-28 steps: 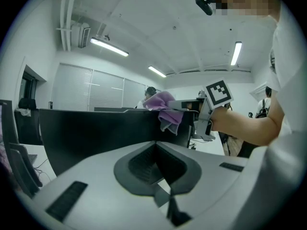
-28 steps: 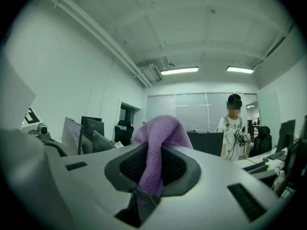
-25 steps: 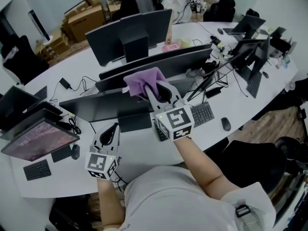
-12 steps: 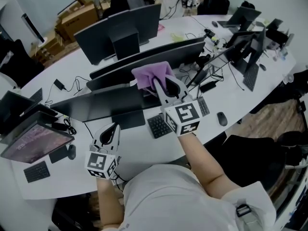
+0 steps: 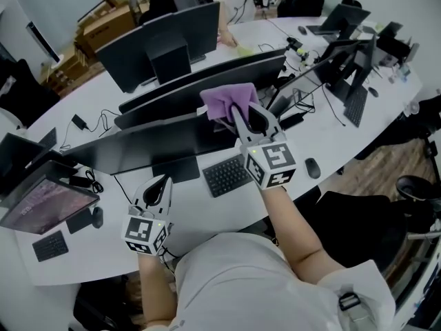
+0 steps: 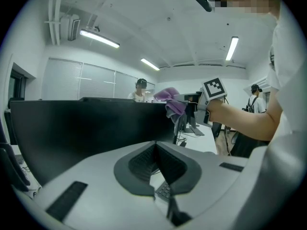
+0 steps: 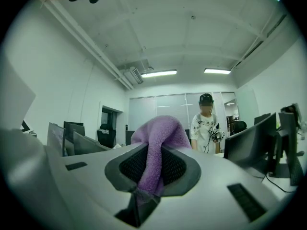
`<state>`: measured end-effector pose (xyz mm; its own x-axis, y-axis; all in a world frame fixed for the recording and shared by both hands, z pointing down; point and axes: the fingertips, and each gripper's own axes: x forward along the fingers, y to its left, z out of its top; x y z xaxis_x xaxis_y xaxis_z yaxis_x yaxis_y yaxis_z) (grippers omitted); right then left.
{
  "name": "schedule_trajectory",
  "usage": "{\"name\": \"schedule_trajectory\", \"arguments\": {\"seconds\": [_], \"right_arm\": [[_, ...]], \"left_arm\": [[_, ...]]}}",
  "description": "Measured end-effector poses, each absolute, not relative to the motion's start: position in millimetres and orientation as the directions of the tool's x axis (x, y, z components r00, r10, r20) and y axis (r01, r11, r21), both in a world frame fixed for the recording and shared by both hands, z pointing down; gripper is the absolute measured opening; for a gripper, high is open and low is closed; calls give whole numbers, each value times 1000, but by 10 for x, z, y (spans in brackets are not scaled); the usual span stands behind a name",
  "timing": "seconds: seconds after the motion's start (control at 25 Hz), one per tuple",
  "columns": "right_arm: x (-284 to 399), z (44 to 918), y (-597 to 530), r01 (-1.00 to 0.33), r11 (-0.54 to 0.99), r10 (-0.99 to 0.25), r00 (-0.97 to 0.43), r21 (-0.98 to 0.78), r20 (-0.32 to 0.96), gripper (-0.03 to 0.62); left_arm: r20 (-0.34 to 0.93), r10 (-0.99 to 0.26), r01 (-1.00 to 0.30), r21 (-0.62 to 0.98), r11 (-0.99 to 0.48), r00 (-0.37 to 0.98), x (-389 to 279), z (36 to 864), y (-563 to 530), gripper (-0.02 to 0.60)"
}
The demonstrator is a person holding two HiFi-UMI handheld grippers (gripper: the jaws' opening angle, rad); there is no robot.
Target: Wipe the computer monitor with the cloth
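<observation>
R gripper (image 5: pixel 235 109) pinches fuzzy purple cloth (image 5: pixel 222 98) at flat black monitor (image 5: pixel 155 143)'s top; L gripper (image 5: pixel 163 181) closed, empty.

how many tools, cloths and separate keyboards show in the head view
tools: 2 (left tool, right tool)
cloths: 1 (purple cloth, clamped in the right tool)
keyboards: 3 (middle keyboard, left keyboard, right keyboard)
total: 6
</observation>
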<state>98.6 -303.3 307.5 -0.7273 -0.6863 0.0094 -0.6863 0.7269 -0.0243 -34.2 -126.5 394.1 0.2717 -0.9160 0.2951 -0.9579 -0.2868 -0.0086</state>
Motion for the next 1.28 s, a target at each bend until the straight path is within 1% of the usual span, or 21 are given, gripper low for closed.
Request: {"name": "schedule_trajectory", "arguments": {"seconds": [0.52, 0.68, 1.0, 1.28], "right_arm": [[1416, 3151, -3147, -698, 707, -705, -708, -111, -36, 66], [1553, 3257, -3182, -705, 690, -718, -695, -163, -37, 65], [1620, 3611, -3271, -639, 683, -686, -728, -354, -9, 64], [1598, 3887, -3293, -617, 672, -673, -740, -409, 10, 63]], "left_arm": [[321, -916, -965, -16, -261, 242, -17, 4048, -1222, -3], [329, -915, -967, -18, -253, 233, 54, 4091, -1183, -3], [350, -908, -968, -15, -250, 229, 157, 4201, -1121, -3], [370, -900, -968, -12, -250, 228, 176, 4321, -1102, -3]]}}
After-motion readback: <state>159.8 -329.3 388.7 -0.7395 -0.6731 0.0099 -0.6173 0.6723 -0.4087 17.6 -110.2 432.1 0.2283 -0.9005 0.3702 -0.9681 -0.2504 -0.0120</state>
